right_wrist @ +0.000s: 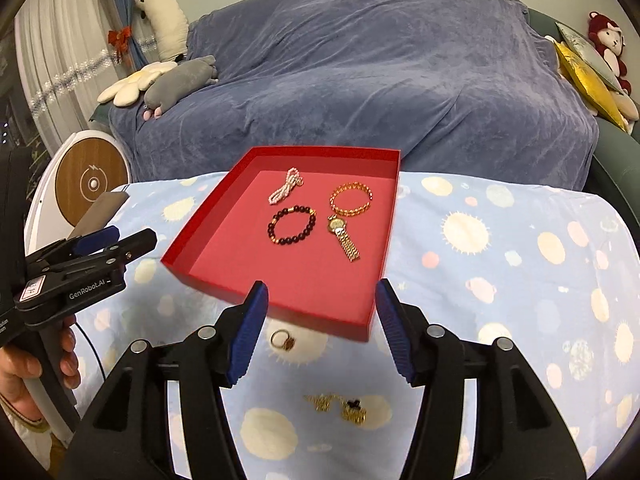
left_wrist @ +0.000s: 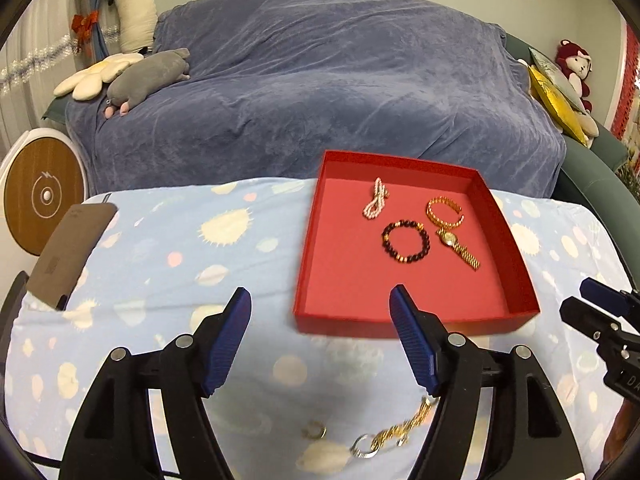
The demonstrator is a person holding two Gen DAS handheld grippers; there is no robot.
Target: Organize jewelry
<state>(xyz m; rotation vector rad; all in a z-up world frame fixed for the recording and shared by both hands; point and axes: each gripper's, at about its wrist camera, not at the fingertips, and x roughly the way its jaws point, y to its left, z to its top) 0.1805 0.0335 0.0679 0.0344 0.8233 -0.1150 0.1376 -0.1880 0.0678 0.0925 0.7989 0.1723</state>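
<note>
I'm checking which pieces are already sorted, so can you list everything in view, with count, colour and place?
tray: one, red, on the spotted cloth, ahead of both grippers
pearl strand: one, white, in the tray, far side
gold bracelet: one, gold, in the tray, right of the pearls
bead bracelet: one, dark with gold beads, in the tray
watch: one, gold, in the tray, below the gold bracelet
ring: one, gold, on the cloth just outside the tray's near wall
gold chain pieces: gold, blurred, on the cloth nearest the camera
cloth: one, pale blue, spotted
sofa cover: one, blue-grey, behind
left gripper: open, empty
right gripper: open, empty
</note>
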